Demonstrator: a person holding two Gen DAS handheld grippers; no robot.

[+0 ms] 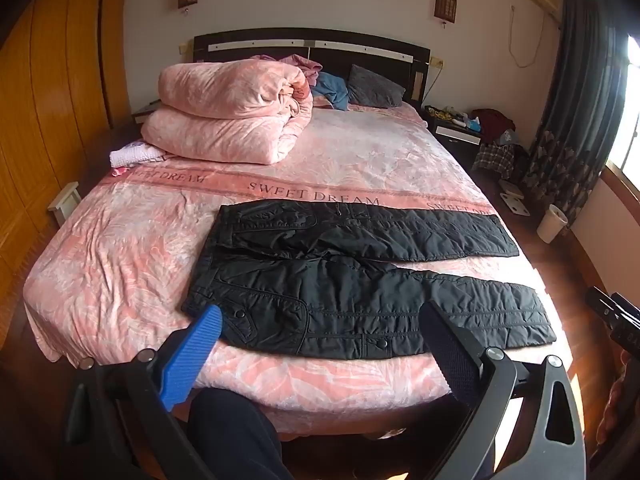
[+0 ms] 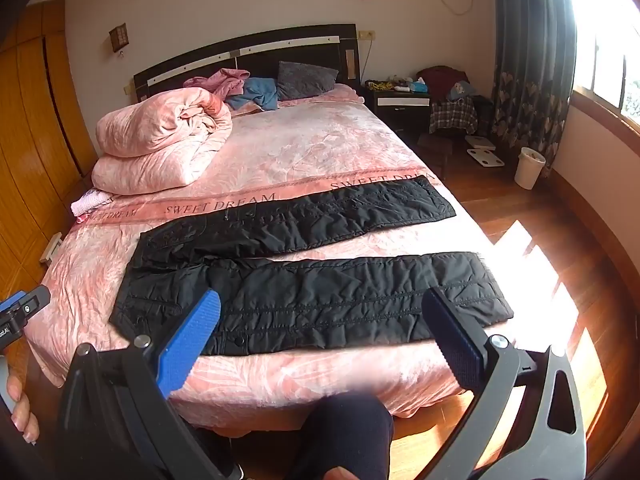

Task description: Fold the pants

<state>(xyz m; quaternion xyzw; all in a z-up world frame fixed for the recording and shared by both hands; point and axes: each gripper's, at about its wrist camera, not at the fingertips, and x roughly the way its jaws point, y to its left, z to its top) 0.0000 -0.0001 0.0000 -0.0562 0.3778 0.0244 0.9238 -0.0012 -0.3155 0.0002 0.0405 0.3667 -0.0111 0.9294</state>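
Black padded pants [image 1: 352, 280] lie flat on the pink bed, waist to the left, both legs spread apart and pointing right; they also show in the right wrist view [image 2: 304, 272]. My left gripper [image 1: 320, 328] is open and empty, held above the near edge of the bed over the waist and near leg. My right gripper [image 2: 320, 320] is open and empty, held above the near leg. The right gripper shows at the right edge of the left wrist view [image 1: 612, 316]; the left gripper shows at the left edge of the right wrist view [image 2: 20, 312].
A folded pink quilt [image 1: 228, 116] sits at the bed's far left, with pillows and clothes [image 1: 340, 88] by the headboard. A wooden wardrobe [image 1: 48, 100] stands left. A nightstand [image 2: 400, 100], scales and a white bin [image 2: 529, 168] stand right on the wood floor.
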